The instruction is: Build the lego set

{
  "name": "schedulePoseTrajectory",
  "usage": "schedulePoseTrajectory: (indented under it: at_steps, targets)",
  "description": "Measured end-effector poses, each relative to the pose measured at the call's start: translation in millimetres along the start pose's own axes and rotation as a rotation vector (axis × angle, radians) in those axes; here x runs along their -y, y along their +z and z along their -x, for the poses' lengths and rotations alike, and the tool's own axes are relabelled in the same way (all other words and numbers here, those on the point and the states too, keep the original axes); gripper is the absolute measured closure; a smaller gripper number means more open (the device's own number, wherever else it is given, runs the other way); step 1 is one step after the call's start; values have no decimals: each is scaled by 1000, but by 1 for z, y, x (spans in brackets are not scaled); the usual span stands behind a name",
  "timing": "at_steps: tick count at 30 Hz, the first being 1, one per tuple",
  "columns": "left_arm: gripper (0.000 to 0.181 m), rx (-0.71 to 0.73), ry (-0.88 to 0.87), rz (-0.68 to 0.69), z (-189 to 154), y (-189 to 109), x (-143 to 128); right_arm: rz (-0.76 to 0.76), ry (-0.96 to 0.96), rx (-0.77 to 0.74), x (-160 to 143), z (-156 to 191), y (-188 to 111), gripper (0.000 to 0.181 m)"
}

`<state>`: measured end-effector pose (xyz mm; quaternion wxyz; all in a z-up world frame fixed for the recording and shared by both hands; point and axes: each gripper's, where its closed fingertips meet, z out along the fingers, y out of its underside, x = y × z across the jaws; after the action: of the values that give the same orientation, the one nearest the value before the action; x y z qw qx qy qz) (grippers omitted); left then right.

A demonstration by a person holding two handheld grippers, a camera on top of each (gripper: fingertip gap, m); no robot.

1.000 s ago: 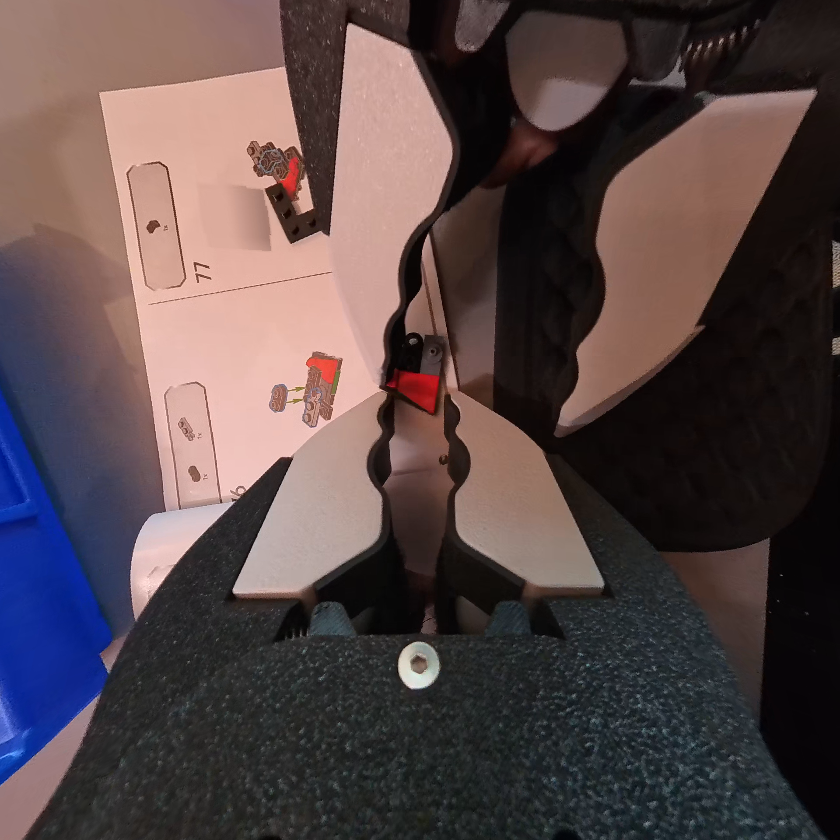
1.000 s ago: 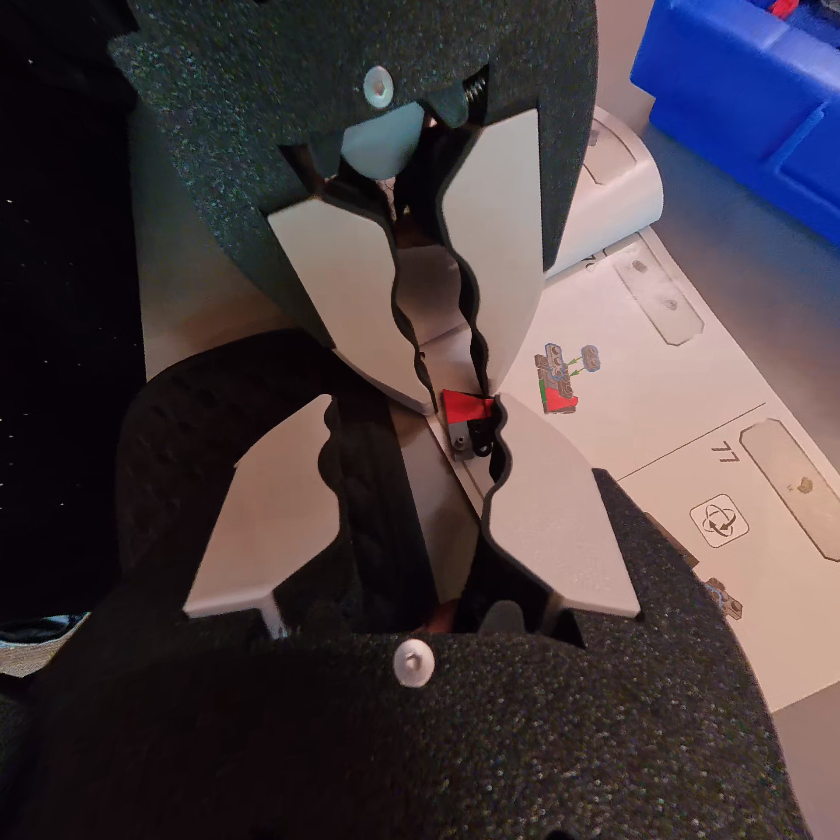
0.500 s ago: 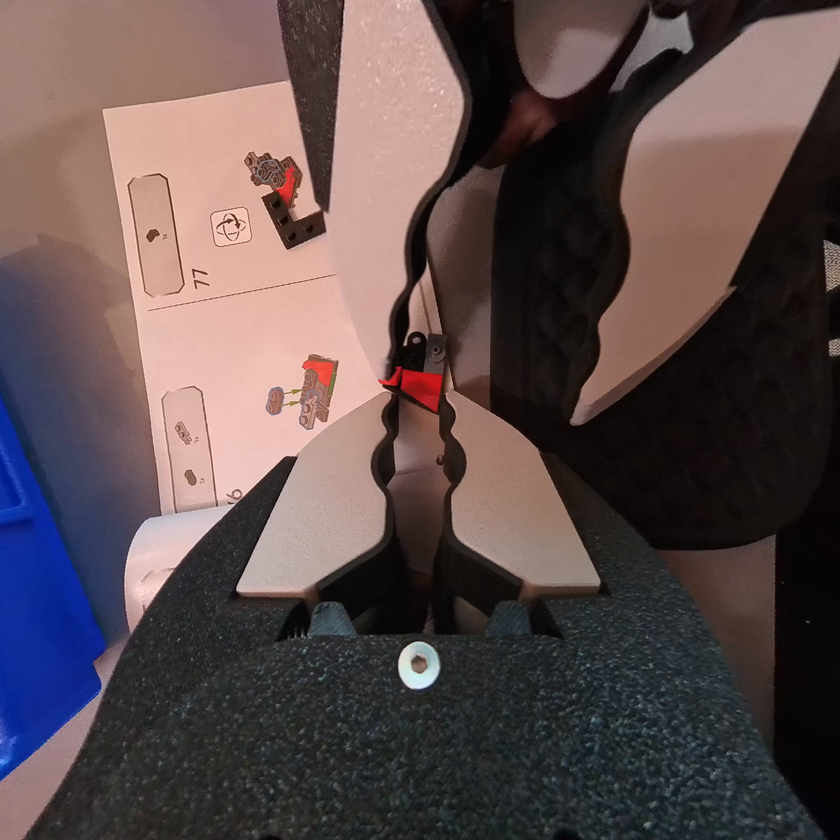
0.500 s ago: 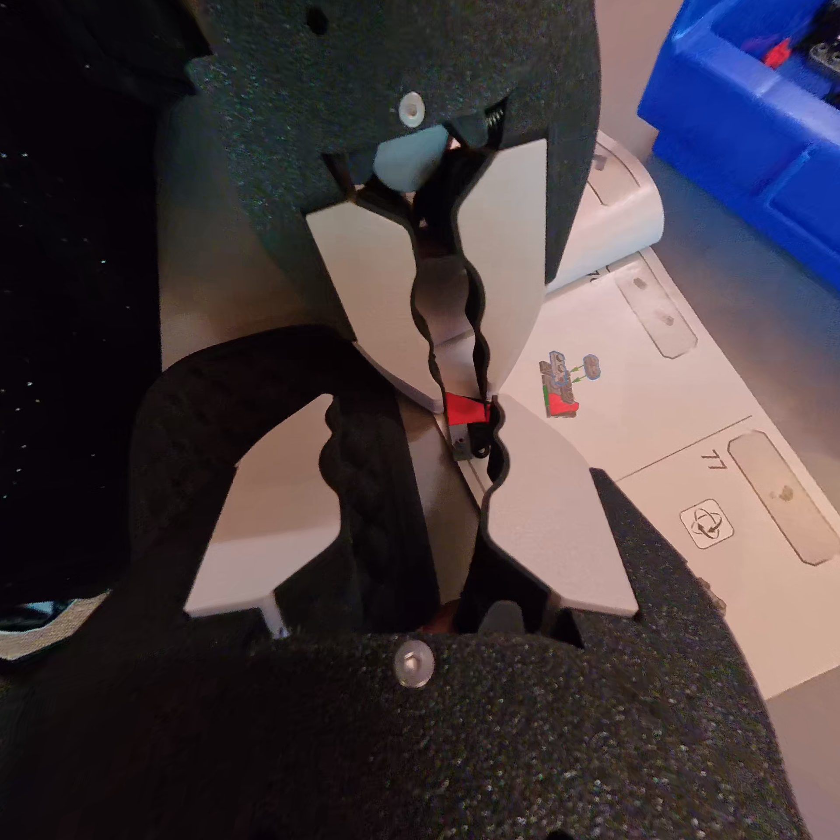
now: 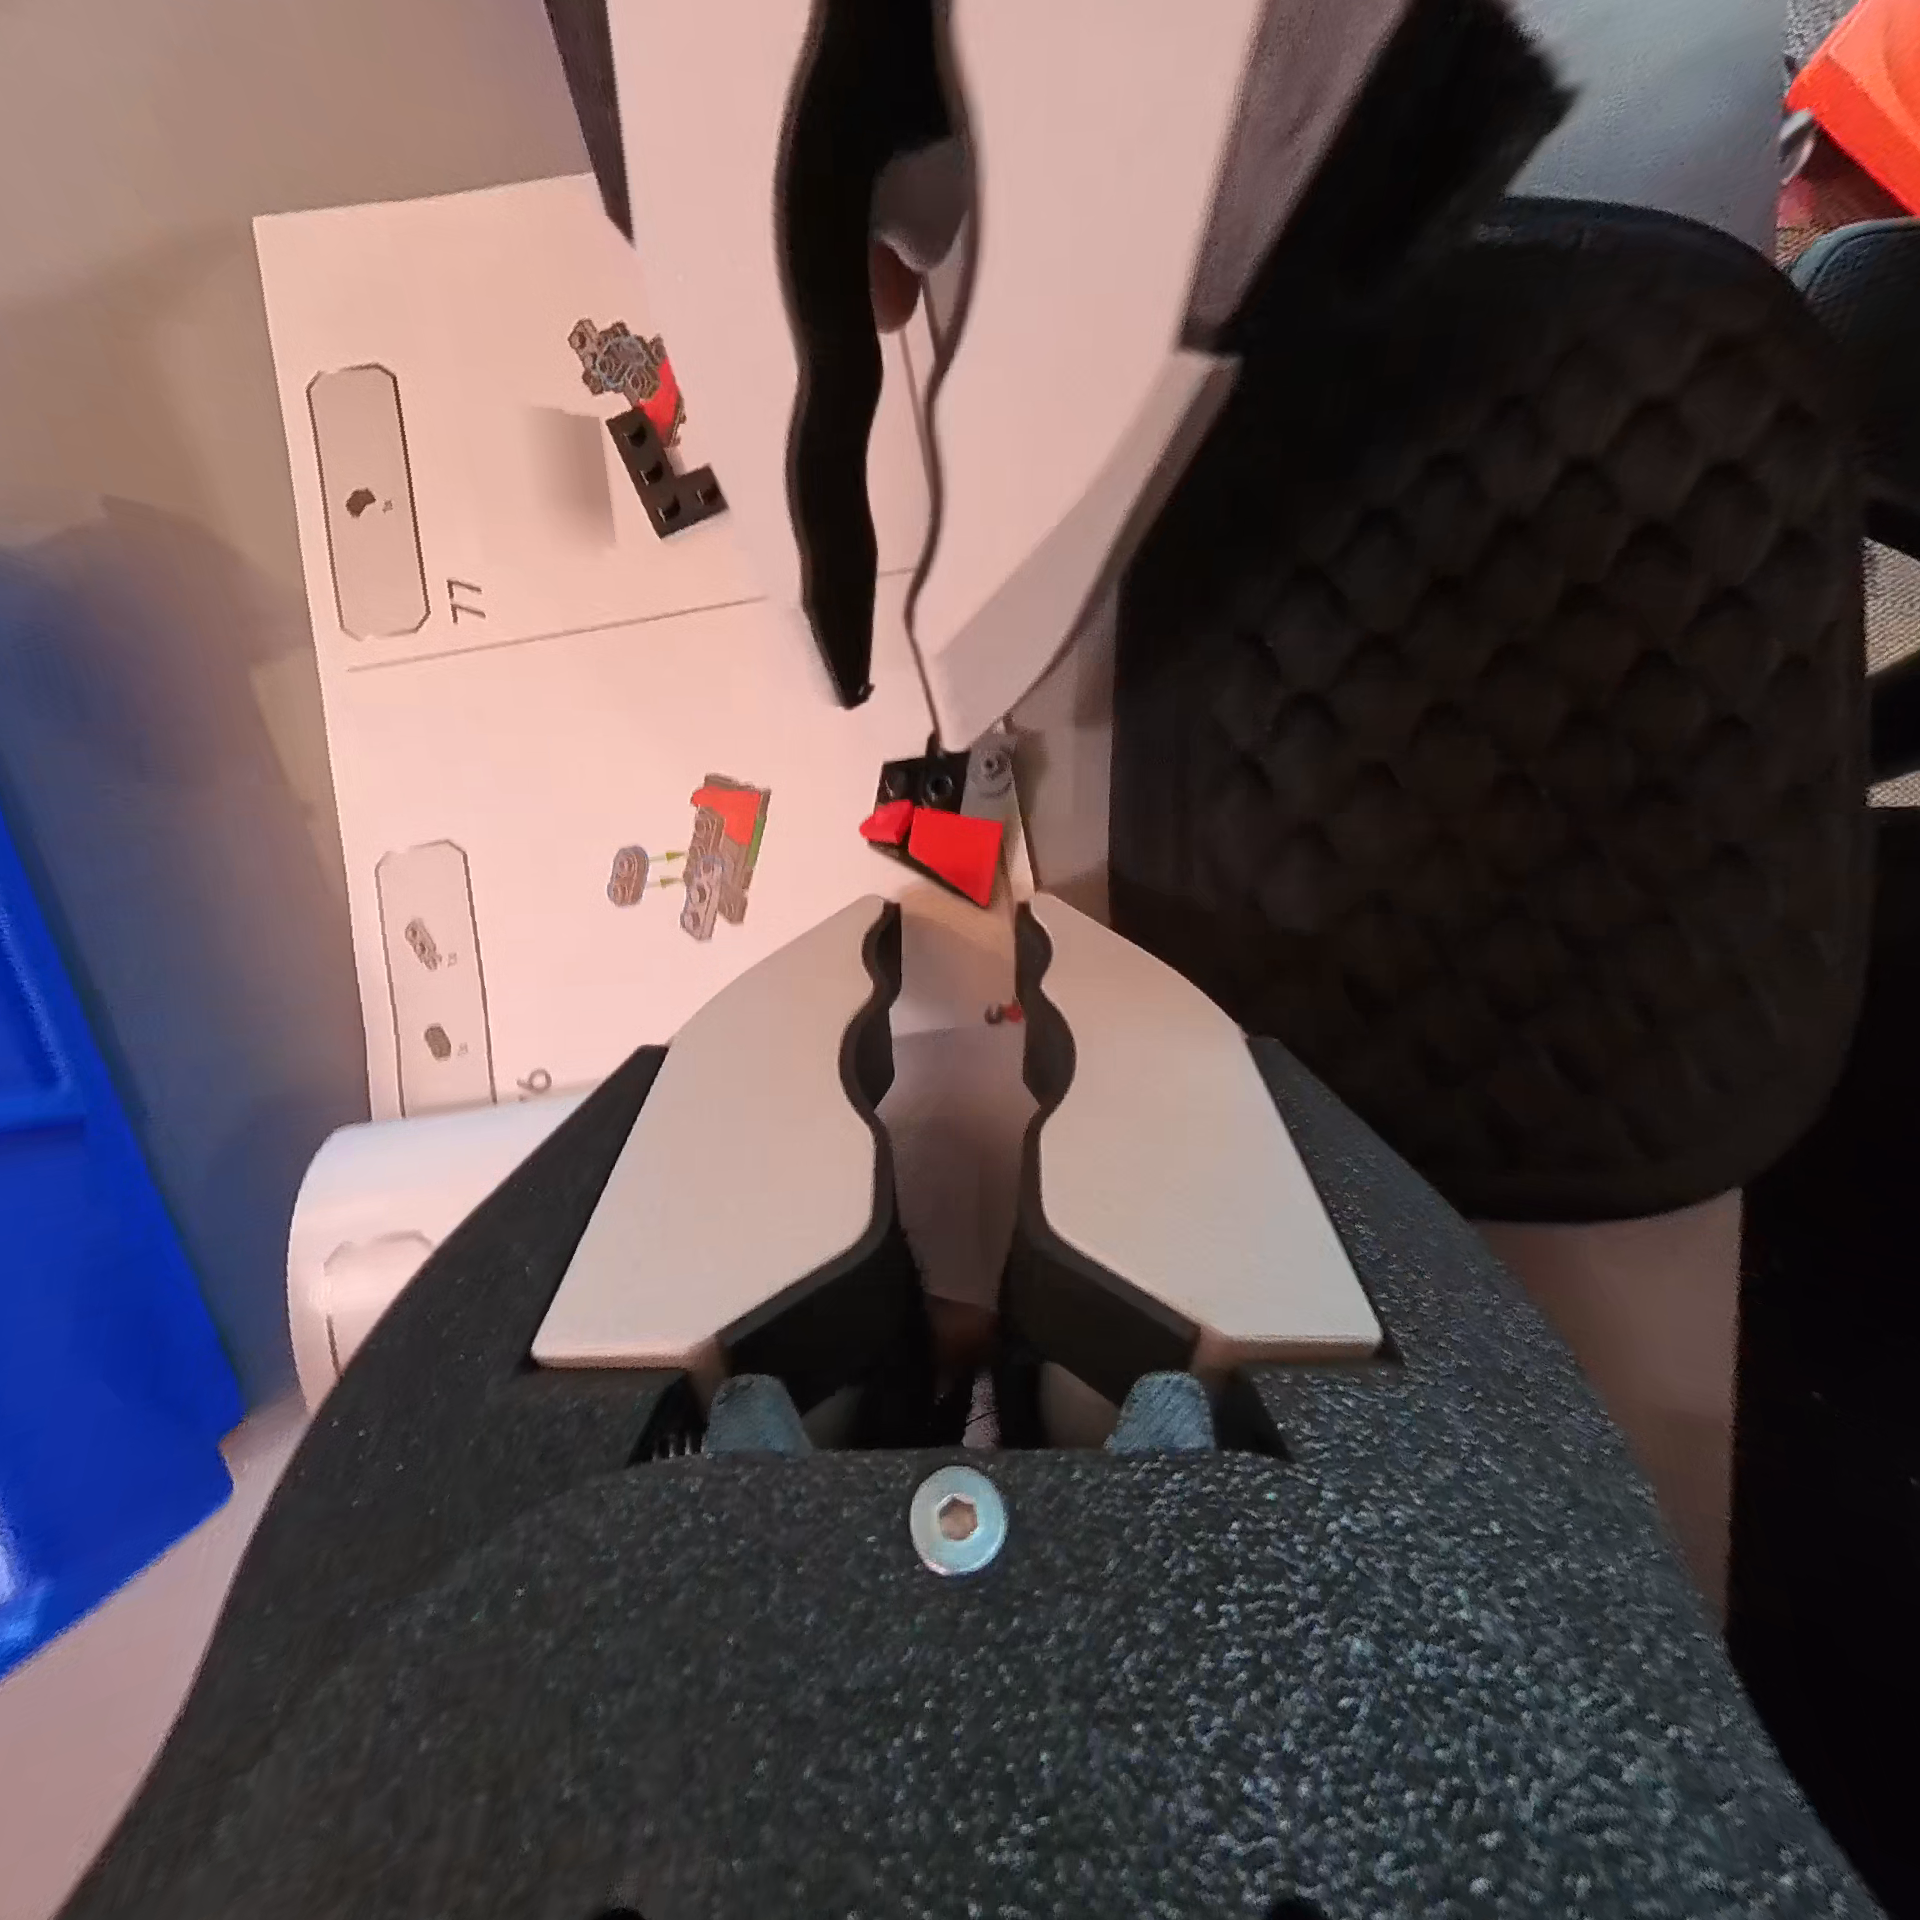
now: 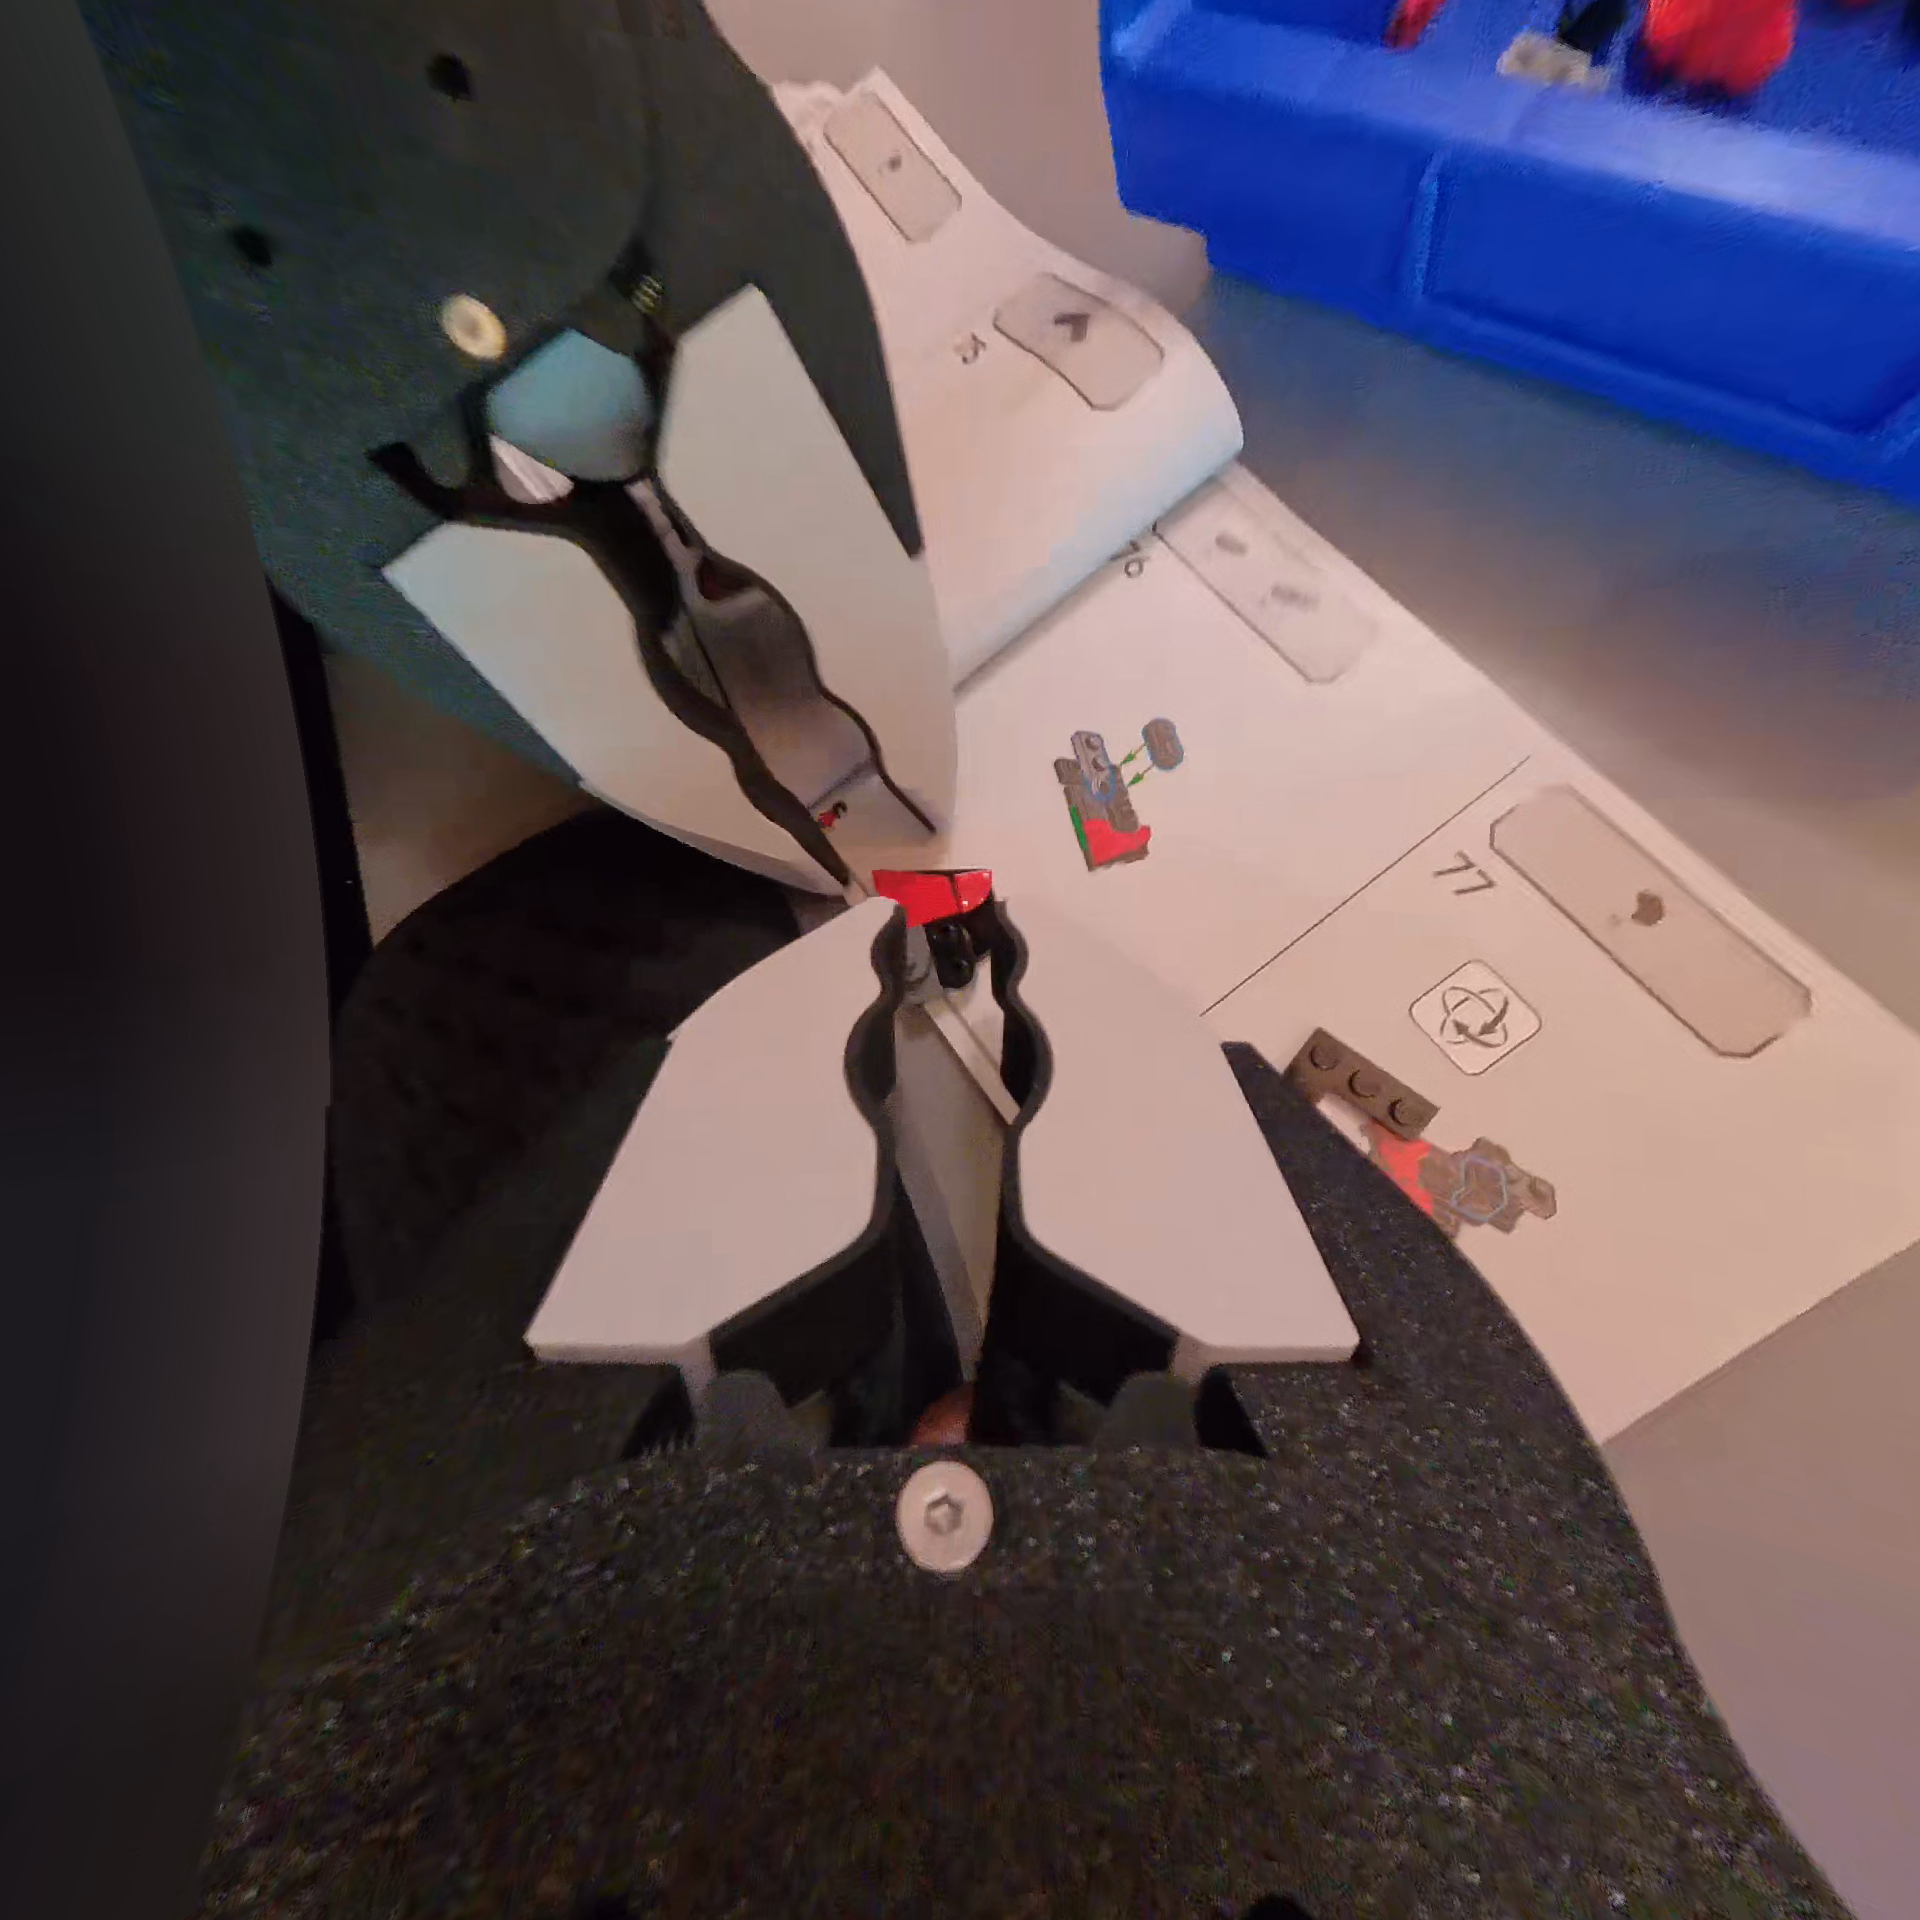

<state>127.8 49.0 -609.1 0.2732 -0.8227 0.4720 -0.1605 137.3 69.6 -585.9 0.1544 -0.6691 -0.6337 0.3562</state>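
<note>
Left of both tools, a blue bin [image 5: 62, 1195] sits on the surface beside the instruction booklet [image 5: 540, 727]. Just ahead of the left hand-held gripper [image 5: 951, 914], whose jaws stand narrowly apart, hangs the lego piece [image 5: 940, 821] (red, black, grey), pinched by the right hand-held gripper [image 6: 940, 920].

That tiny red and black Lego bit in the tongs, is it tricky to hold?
Probably stiff and very light: the Lego bit is hard-looking plastic, small against the right tongs. Its smooth sloped red faces look slippery, so it could twist. Several snapped-together parts might pop apart if squeezed askew.
</note>
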Motion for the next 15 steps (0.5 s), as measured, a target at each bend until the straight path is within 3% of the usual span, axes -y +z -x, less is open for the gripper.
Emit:
schedulePoseTrajectory:
  at_steps: [1, 15]
  targets:
    - [161, 5, -4, -2, 0, -2, -1, 25, 16, -7, -2, -2, 3, 166]
    - [162, 115, -77, -120, 8, -32, -6, 286, 48, 76, -9, -2, 23, 176]
